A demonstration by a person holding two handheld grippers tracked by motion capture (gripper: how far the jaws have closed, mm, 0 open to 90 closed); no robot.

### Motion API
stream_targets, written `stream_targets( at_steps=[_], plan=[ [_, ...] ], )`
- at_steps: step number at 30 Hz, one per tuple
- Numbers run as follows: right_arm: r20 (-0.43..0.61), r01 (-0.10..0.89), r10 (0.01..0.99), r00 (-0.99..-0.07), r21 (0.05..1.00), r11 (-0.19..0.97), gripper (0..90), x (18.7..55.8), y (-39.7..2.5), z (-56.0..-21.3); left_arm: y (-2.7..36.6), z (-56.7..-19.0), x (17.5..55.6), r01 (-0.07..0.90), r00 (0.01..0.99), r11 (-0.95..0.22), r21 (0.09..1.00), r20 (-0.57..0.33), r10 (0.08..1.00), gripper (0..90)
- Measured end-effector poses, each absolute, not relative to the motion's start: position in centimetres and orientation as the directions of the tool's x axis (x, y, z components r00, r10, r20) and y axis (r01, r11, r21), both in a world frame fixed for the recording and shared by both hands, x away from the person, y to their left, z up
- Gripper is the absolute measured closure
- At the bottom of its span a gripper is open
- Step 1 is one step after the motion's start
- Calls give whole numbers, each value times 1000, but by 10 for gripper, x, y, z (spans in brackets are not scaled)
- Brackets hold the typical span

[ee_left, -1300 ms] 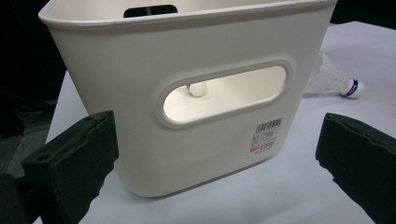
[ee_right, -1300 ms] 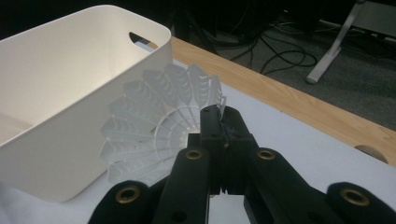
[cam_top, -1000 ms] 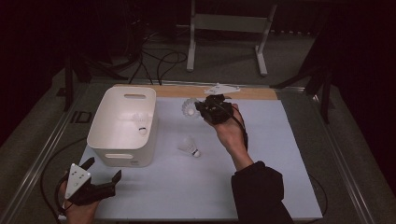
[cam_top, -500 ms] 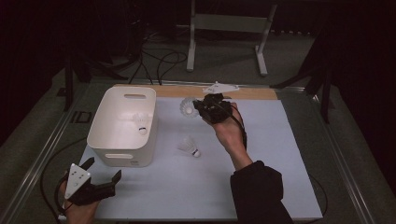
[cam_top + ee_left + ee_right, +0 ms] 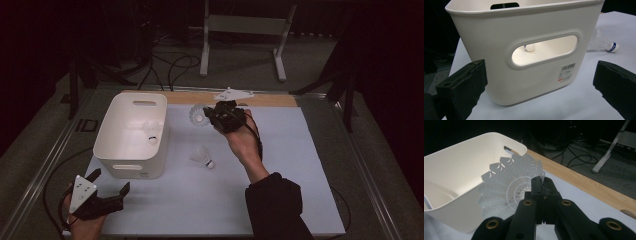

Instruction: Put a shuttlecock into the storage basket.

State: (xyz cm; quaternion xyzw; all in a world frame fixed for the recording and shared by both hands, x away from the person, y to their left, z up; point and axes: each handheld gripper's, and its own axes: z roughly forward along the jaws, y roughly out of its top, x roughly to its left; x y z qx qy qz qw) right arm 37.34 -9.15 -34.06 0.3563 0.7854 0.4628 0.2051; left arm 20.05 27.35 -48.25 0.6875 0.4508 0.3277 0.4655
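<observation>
My right gripper is shut on the skirt of a white shuttlecock, held above the mat just right of the white bin. In the right gripper view the shuttlecock fans out past the closed jaws toward the bin. A second shuttlecock lies on the white mat, and another shuttlecock rests inside the bin. My left gripper stands open at the near left corner, facing the bin's handle side; through the handle slot a shuttlecock's cork shows.
The white mat covers the table, with a wooden strip along its far edge. A metal stand and cables sit on the floor beyond. The loose shuttlecock lies right of the bin in the left gripper view.
The right gripper has shifted slightly left toward the bin with the shuttlecock in it. The left gripper has stayed still.
</observation>
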Motion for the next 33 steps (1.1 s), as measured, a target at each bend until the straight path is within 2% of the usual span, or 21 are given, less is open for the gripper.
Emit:
stream_targets(
  at_steps=[33],
  plan=[
    [-1, 333, 722, -692, 887, 320, 892, 365, -76, -334, 273, -483, 201, 312, 378, -156, 937, 28, 925, 1]
  ],
)
